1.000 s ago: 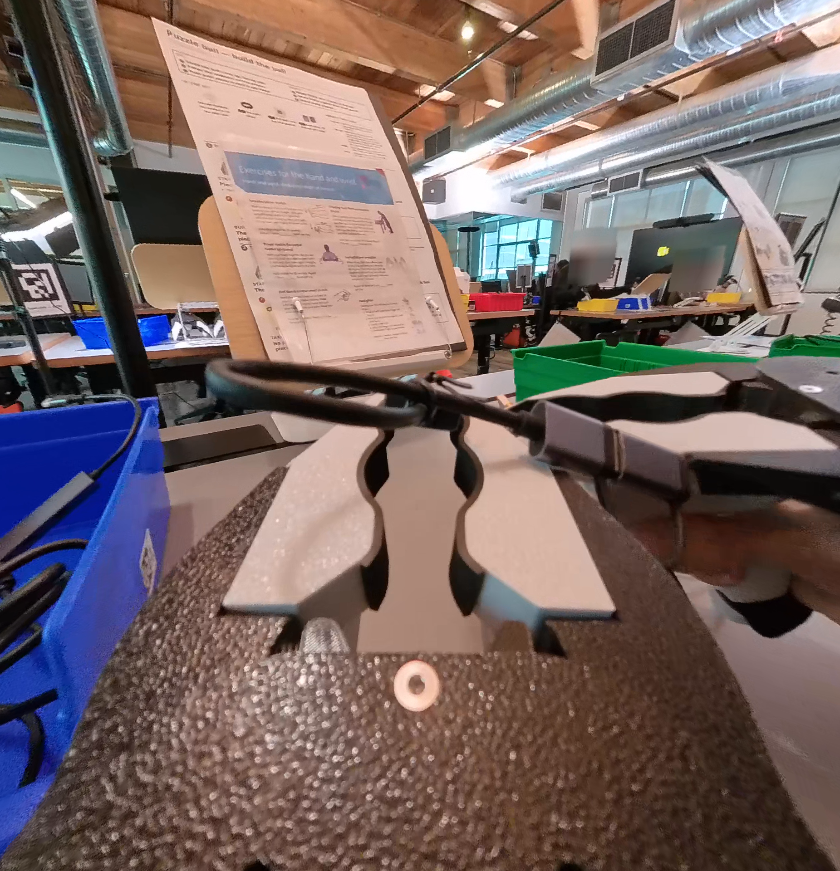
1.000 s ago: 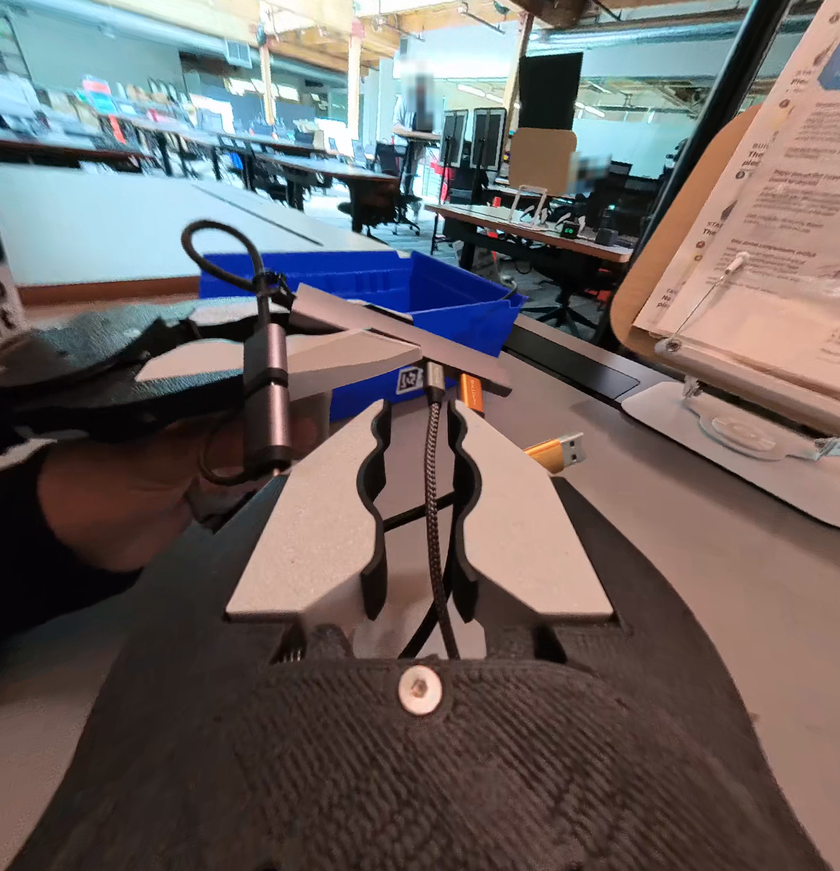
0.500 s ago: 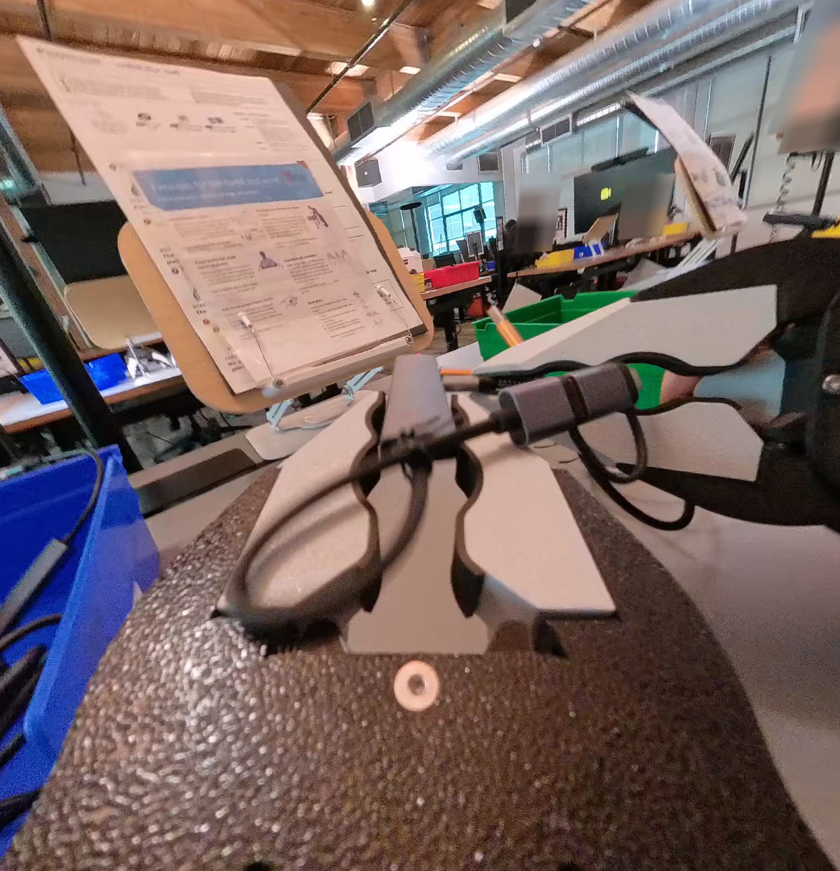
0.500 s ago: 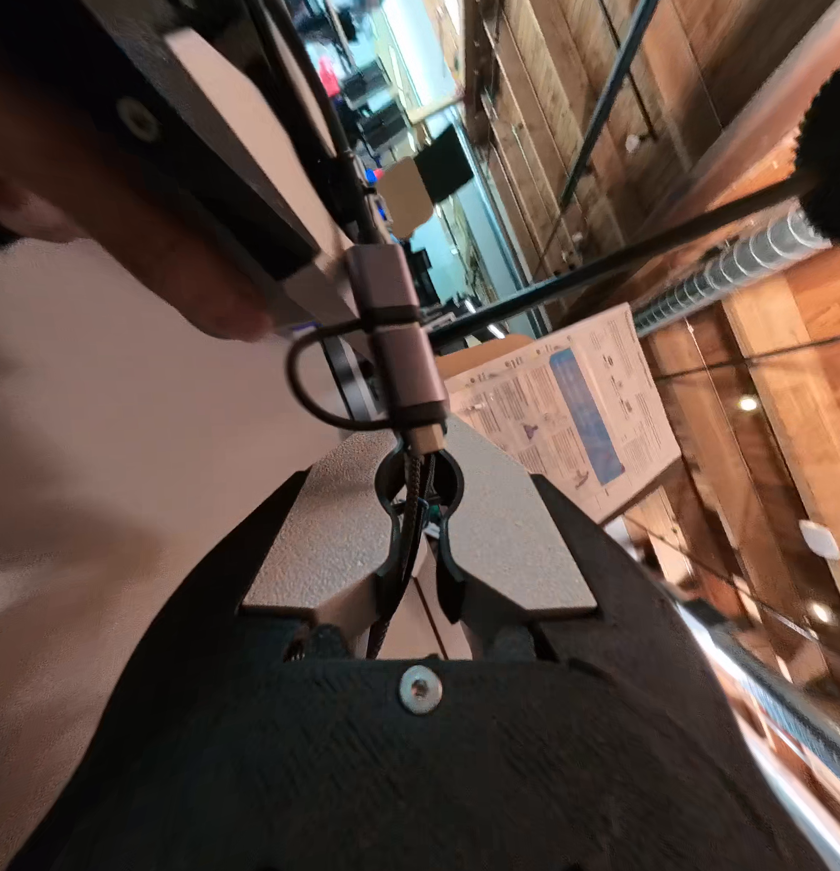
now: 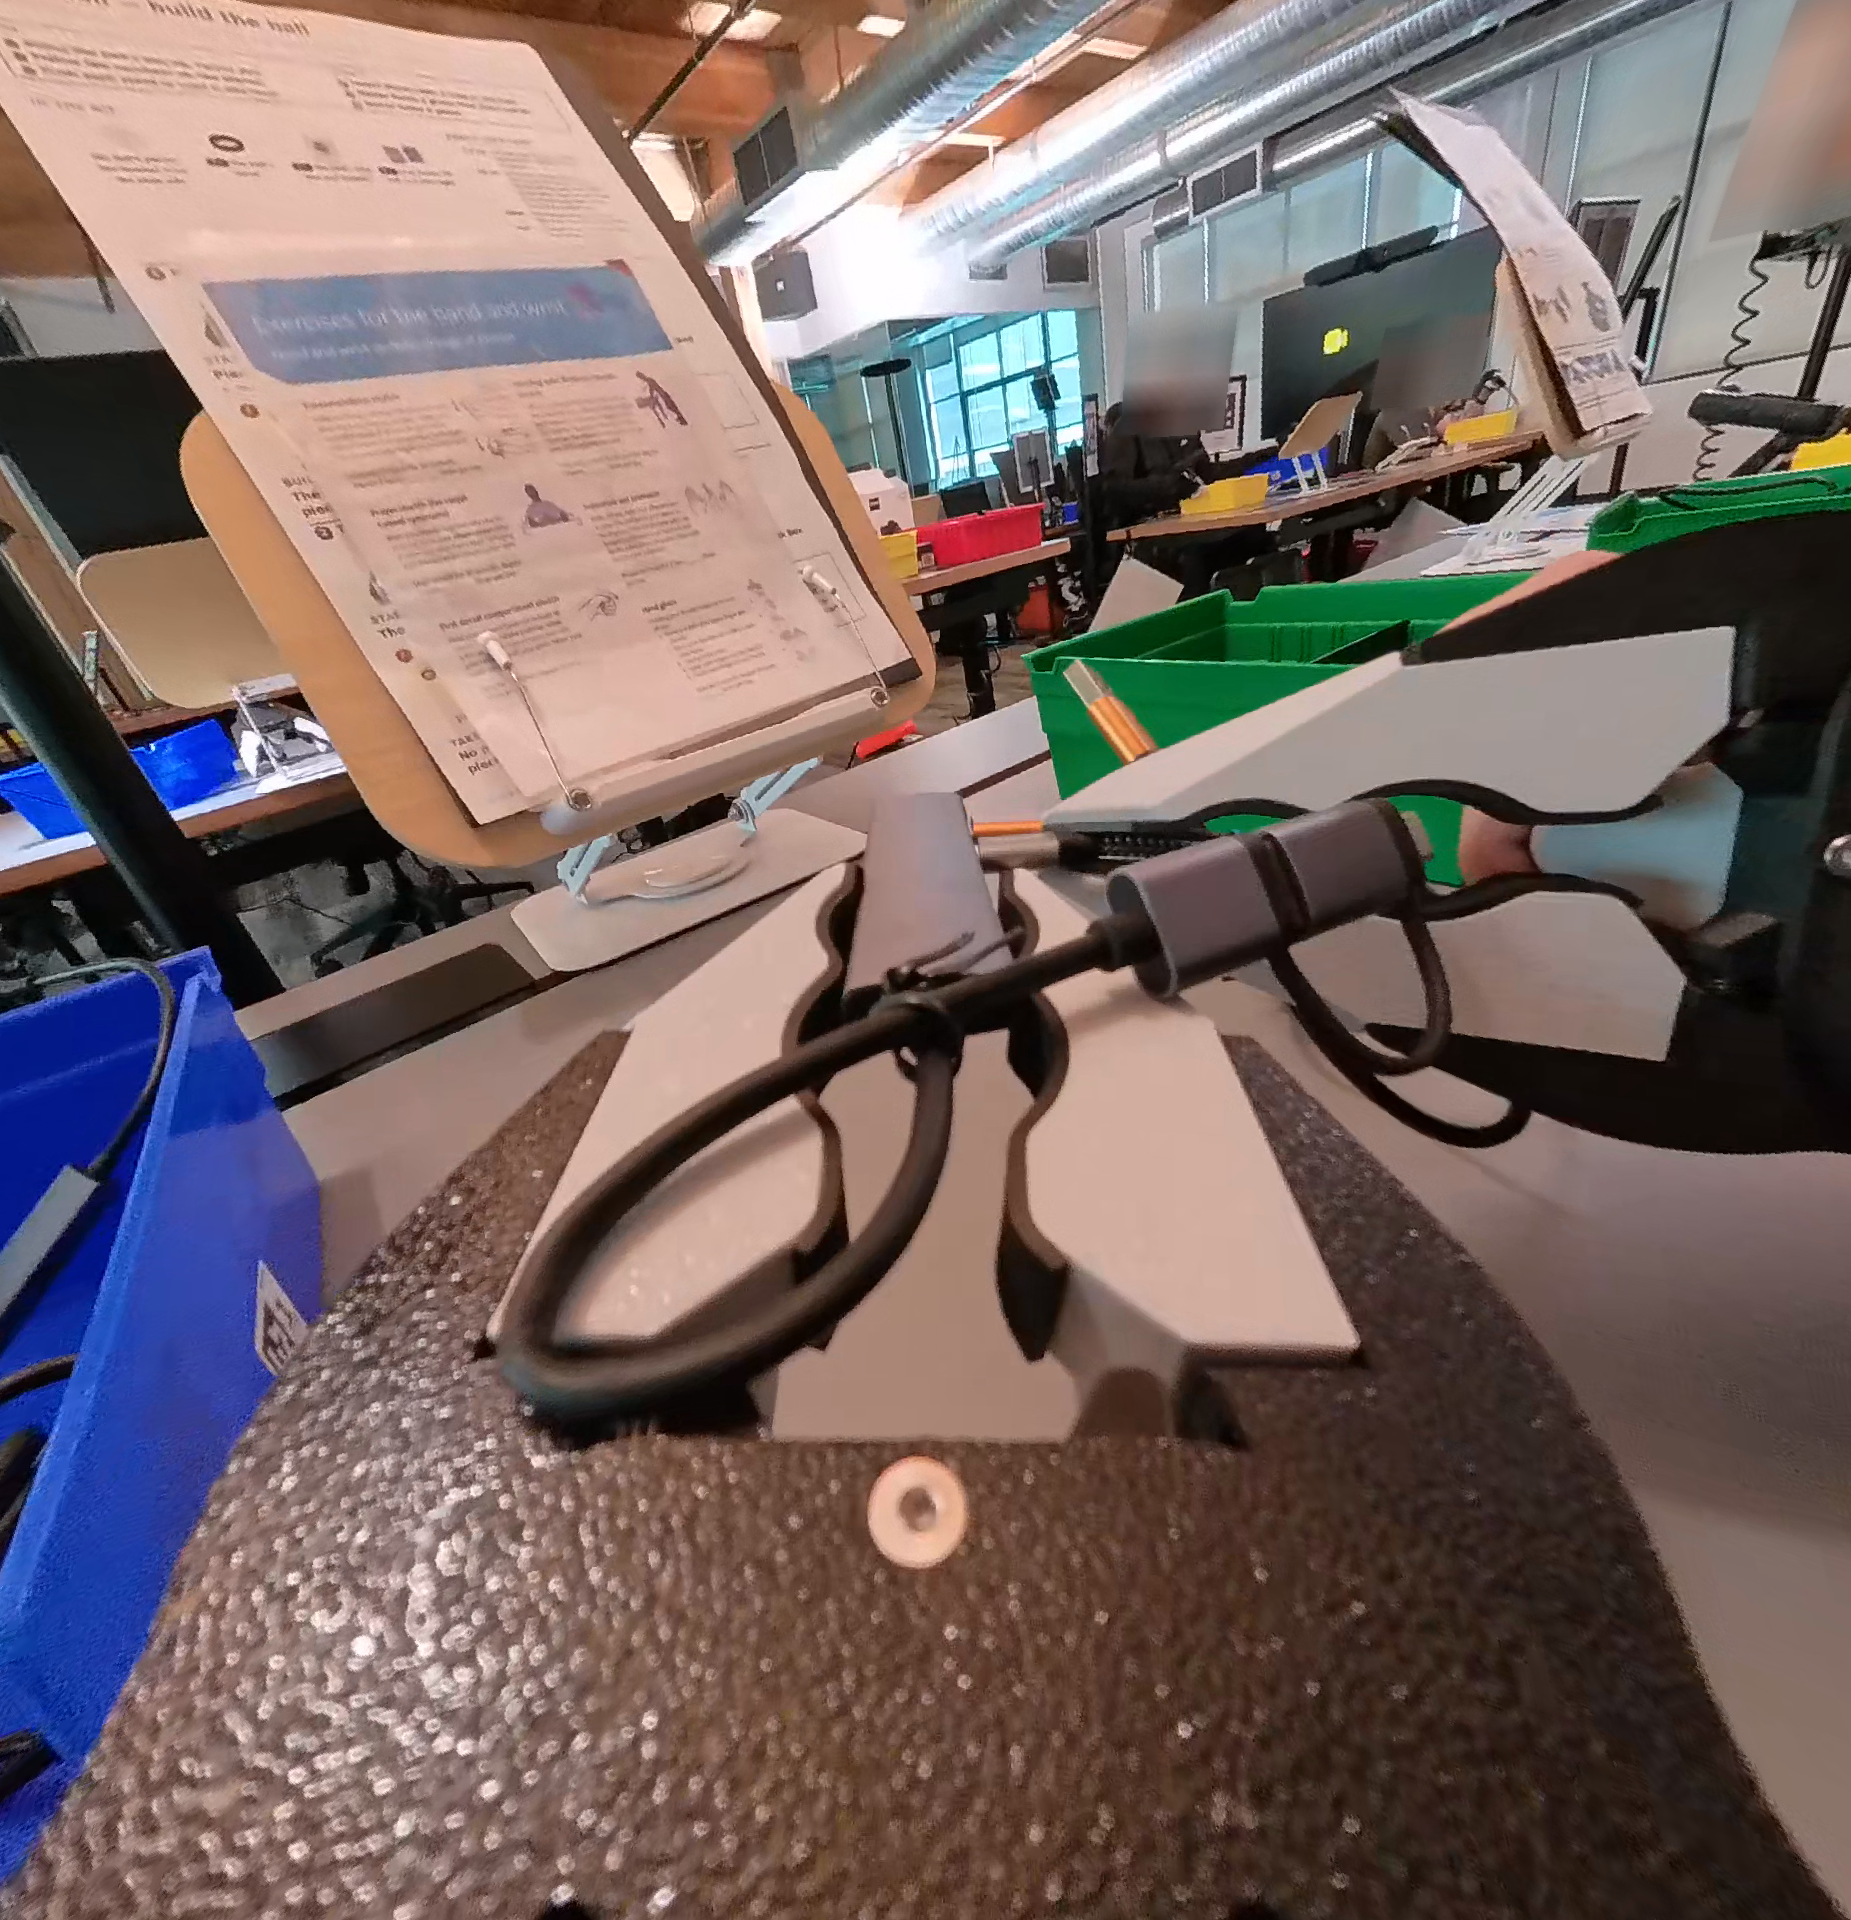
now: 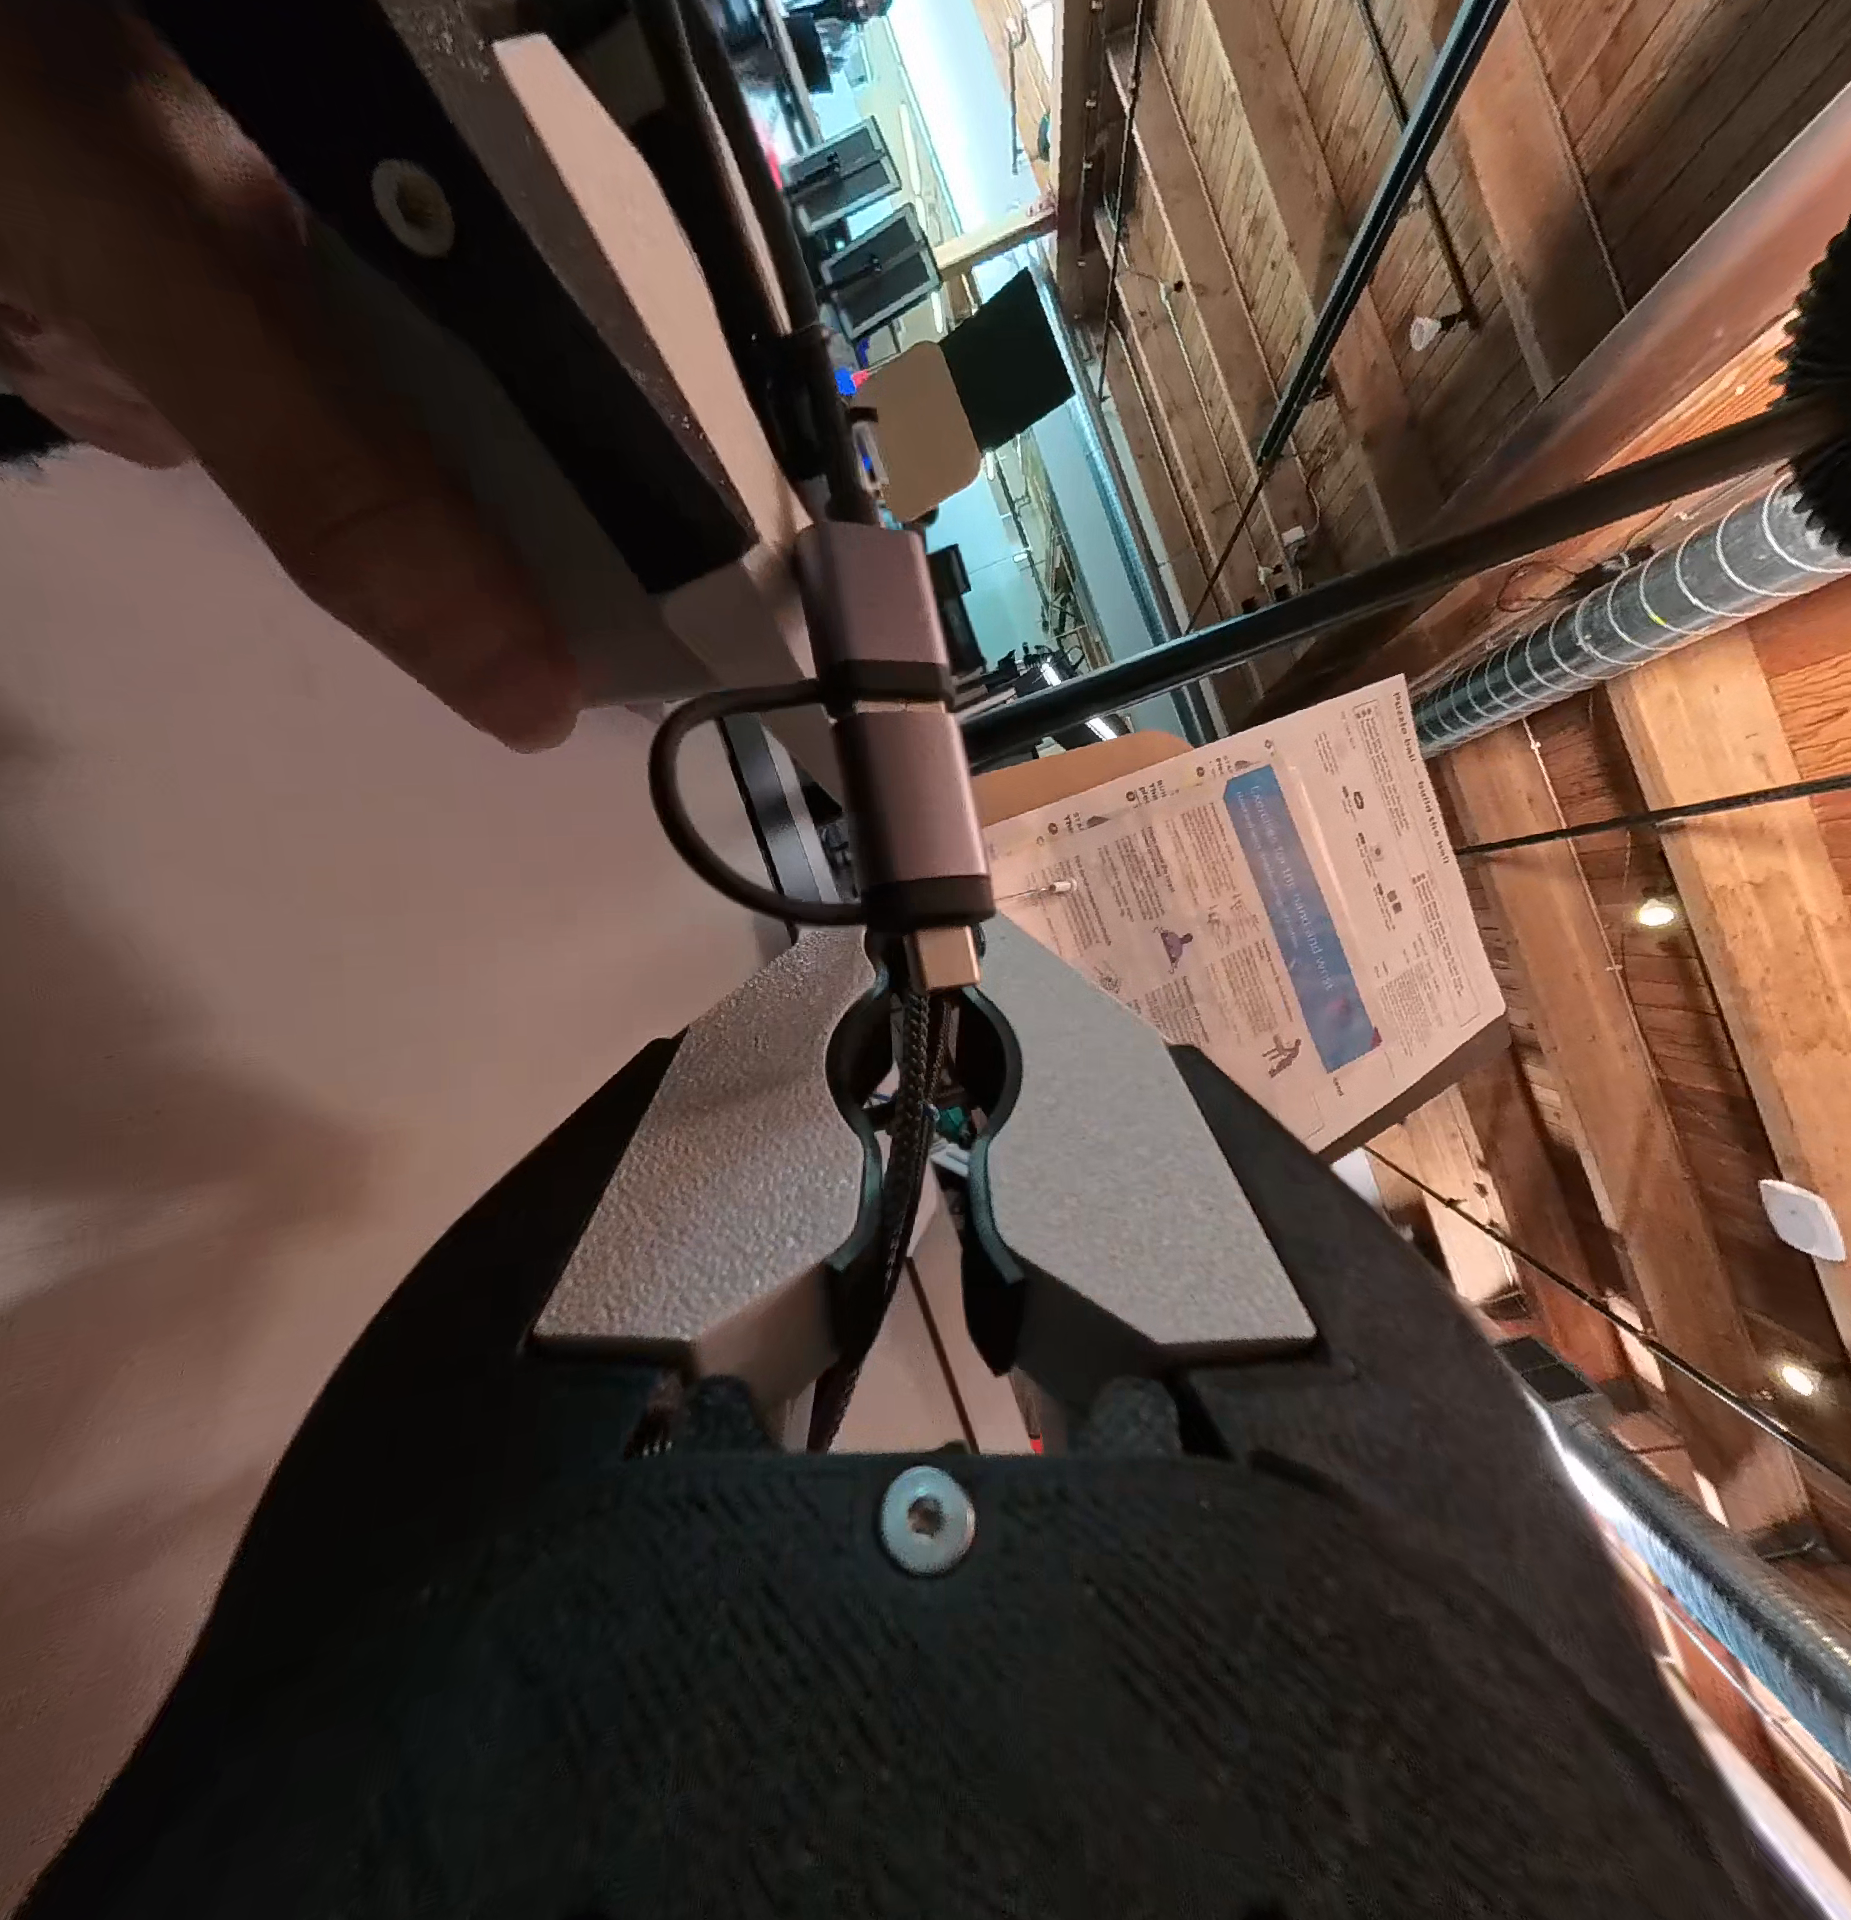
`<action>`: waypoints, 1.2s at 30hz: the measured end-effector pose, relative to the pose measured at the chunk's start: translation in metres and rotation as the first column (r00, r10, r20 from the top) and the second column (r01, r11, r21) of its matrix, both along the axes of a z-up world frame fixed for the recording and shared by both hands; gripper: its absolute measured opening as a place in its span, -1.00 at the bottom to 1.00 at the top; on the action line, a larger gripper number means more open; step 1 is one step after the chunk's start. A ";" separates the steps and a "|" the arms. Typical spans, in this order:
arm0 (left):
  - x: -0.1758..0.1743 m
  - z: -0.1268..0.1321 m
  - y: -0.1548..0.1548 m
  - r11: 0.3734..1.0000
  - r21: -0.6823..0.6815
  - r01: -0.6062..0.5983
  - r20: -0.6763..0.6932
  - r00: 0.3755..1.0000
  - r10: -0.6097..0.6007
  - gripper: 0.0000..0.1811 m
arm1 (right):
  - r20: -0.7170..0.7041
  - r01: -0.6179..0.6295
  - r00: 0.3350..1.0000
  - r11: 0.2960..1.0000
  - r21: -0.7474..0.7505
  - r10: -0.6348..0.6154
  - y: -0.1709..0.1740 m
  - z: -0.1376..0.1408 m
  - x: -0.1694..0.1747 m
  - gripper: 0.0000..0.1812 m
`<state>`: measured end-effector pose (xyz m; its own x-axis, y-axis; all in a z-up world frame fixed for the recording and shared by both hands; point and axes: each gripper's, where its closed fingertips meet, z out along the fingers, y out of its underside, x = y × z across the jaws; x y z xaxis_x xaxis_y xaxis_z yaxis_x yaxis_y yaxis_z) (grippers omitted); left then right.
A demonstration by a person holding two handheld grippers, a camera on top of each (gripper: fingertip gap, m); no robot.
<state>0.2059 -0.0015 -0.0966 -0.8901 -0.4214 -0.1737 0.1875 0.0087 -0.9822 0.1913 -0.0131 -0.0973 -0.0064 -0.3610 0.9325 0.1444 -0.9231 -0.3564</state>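
Note:
In the left wrist view my left gripper (image 5: 926, 904) is shut on a flat grey hub body (image 5: 921, 862). The hub's black cable (image 5: 692, 1195) loops over my left finger and ends in a grey two-part connector (image 5: 1264, 894), which reaches right to my right gripper (image 5: 1097, 847). My right gripper (image 6: 936, 971) is rolled on its side and shut on a dark braided cable (image 6: 905, 1122). The cable's metal plug (image 6: 942, 956) touches the end of the grey connector (image 6: 890, 727). Whether the plug is seated, I cannot tell. An orange plug (image 5: 1108, 717) sticks up behind the right gripper.
A wooden stand with printed sheets (image 5: 485, 468) rises at the back of the grey table (image 5: 1523, 1351). A blue bin (image 5: 173, 1195) with cables is at the left, beside a black pole (image 5: 100, 779). A green bin (image 5: 1212, 675) is at the back right. My two grippers' fingertips are within a few centimetres of each other.
My right gripper has rolled onto its side and brought the braided cable's plug up to the grey connector. The black cable loop has dropped over my left finger. The left gripper has tilted.

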 end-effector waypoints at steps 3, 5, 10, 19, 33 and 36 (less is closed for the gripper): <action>0.002 -0.001 0.000 1.000 0.007 -0.016 -0.020 1.000 0.016 -0.76 | -0.010 -0.011 1.000 0.999 0.047 0.011 0.000 0.000 0.000 -0.97; 0.002 0.001 0.002 1.000 -0.008 -0.030 -0.021 0.999 0.030 -0.77 | 0.003 -0.041 0.999 0.992 0.118 0.041 0.002 0.004 0.000 -0.97; 0.011 0.003 0.009 0.994 -0.064 -0.094 -0.072 0.993 0.089 -0.77 | -0.028 -0.160 0.978 0.826 0.541 0.208 0.008 0.013 -0.003 -0.80; 0.010 0.009 0.012 0.991 -0.090 -0.096 -0.030 0.995 0.093 -0.77 | -0.040 -0.156 0.909 0.429 0.889 0.414 0.017 0.016 -0.002 -0.83; 0.006 0.011 0.011 0.989 -0.099 -0.106 0.024 0.994 0.109 -0.77 | -0.053 -0.096 0.886 0.293 0.951 0.461 0.013 0.021 -0.003 -0.80; 0.006 0.009 0.010 0.990 -0.080 -0.118 0.033 0.992 0.121 -0.77 | -0.079 -0.064 0.891 0.295 0.953 0.447 0.012 0.016 -0.001 -0.81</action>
<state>0.2122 0.0083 -0.0877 -0.8259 -0.5379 -0.1691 0.2271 -0.0427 -0.9729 0.1907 -0.0015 -0.0811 0.4365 -0.8968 -0.0724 0.0272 0.0935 -0.9952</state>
